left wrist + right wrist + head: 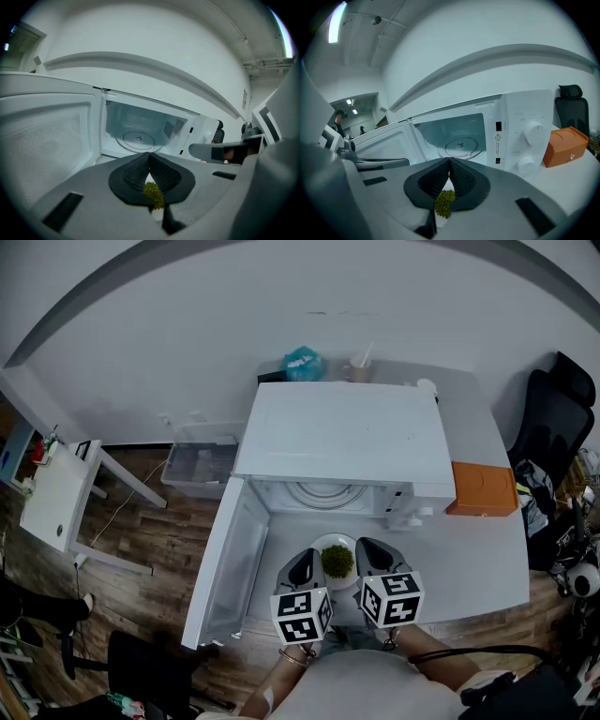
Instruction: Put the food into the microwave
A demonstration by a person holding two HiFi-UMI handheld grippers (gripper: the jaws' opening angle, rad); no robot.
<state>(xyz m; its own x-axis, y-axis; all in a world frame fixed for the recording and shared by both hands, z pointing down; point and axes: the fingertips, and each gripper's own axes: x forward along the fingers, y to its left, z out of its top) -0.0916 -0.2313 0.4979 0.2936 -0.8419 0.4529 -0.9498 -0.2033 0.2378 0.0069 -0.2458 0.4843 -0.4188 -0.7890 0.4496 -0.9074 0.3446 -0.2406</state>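
Observation:
A white plate (329, 541) of green food (337, 562) hangs just in front of the open white microwave (347, 442). My left gripper (307, 568) is shut on the plate's left rim and my right gripper (372, 557) on its right rim. In the left gripper view the closed jaws of the left gripper (149, 161) pinch the rim, with the food (153, 194) showing below them. The right gripper (450, 163) looks the same, with the food (445, 202) under its tips. The glass turntable (323, 493) (138, 138) (461, 145) inside is bare. The door (225, 563) stands wide open to the left.
An orange box (481, 488) (565, 145) sits right of the microwave, whose knobs (533, 132) face me. A blue bag (303, 363) and a cup (358, 367) stand behind it. On the floor left are a plastic bin (199, 468) and a white side table (56, 493); a black chair (553, 418) stands right.

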